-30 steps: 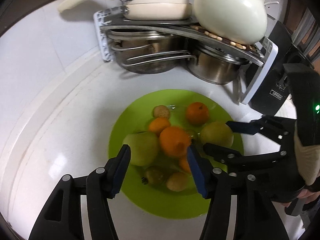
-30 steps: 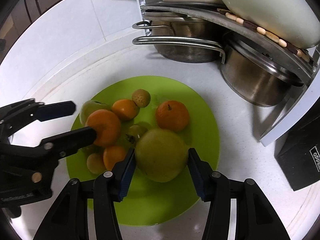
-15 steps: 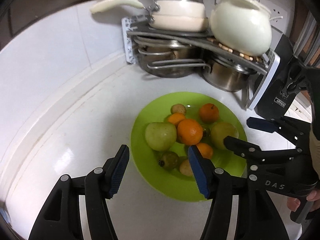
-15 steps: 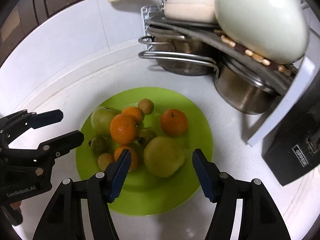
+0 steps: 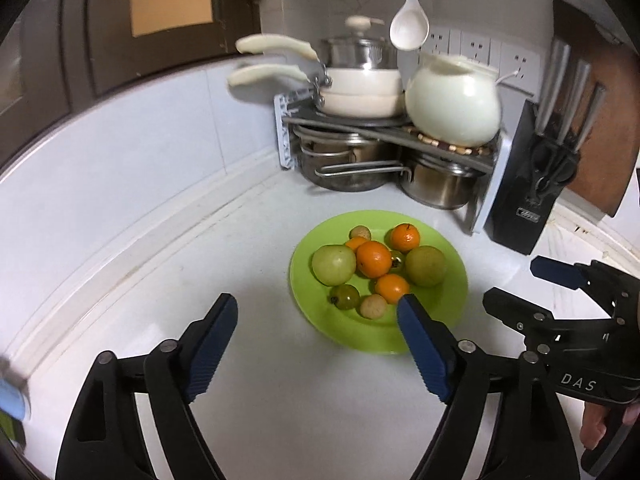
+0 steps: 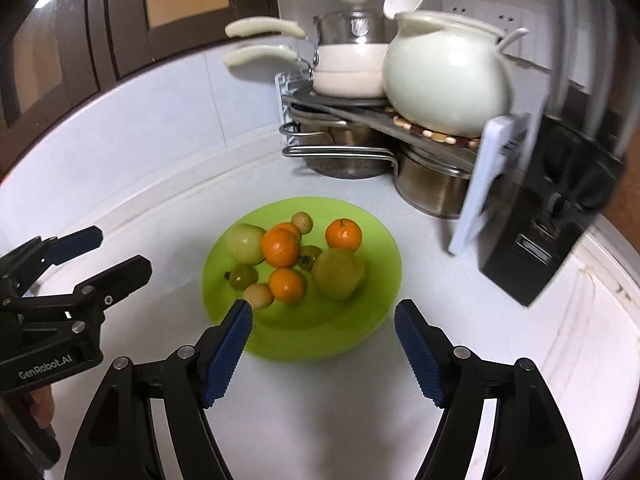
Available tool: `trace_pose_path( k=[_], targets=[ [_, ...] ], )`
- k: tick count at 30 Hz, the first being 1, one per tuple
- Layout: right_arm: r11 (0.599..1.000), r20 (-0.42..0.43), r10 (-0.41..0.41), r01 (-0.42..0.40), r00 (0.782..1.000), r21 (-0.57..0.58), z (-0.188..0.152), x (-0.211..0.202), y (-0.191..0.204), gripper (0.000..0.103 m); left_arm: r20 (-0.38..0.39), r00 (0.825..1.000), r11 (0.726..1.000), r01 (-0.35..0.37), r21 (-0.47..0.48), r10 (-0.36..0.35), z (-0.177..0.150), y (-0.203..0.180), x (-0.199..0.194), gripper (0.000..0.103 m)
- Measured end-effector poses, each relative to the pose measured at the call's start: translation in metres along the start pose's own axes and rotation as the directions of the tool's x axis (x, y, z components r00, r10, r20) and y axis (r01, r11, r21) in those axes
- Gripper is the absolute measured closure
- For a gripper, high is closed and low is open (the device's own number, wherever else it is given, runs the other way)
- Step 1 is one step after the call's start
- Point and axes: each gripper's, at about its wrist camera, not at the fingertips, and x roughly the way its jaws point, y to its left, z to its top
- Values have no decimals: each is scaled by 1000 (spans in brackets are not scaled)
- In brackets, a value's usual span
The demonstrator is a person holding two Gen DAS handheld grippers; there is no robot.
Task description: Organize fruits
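A green plate (image 5: 448, 320) (image 6: 372, 304) lies on the white counter and holds several fruits: oranges (image 5: 374, 259) (image 6: 280, 247), a green apple (image 5: 334, 265) (image 6: 245, 242), a yellow-green pear (image 5: 425, 266) (image 6: 338, 274) and small brown and green fruits. My left gripper (image 5: 318, 322) is open and empty, above the counter just left of and short of the plate; it also shows in the right wrist view (image 6: 108, 252). My right gripper (image 6: 323, 320) is open and empty above the plate's near edge; it also shows in the left wrist view (image 5: 532, 284).
A corner rack (image 5: 384, 132) at the back holds white pans, a white pot (image 5: 454, 106) and steel pots below. A black knife block (image 5: 532, 200) stands right of the plate. A white ladle (image 5: 410, 28) hangs on the wall.
Both grippers have pulled back and up from the plate, open and empty. The pear that sat between my right fingers now lies on the plate.
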Motion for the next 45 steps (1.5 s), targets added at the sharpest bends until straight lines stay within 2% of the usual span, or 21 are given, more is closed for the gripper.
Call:
trace_pose_path(
  k=[7,22,32,45],
  targets=[
    [1000,83,-9,9,996,-6,-26,-56,4,22,62,998,999,-12,-36,14,-25,-11,-50,10],
    [999,167,16,-10,986,-36,-87,-157,-8,18,173,979,993,-100,-56,108,-88,-57,-164,0],
    [999,224,7,4,975,-49,-121,-210,-12,12,182,970,987,-149,-66,159,-120,-79,-209,0],
    [998,257,17,0,966,-65,-143,-245,-10,11,239,953,982,-174,-74,187,-138,-90,-247,0]
  ],
)
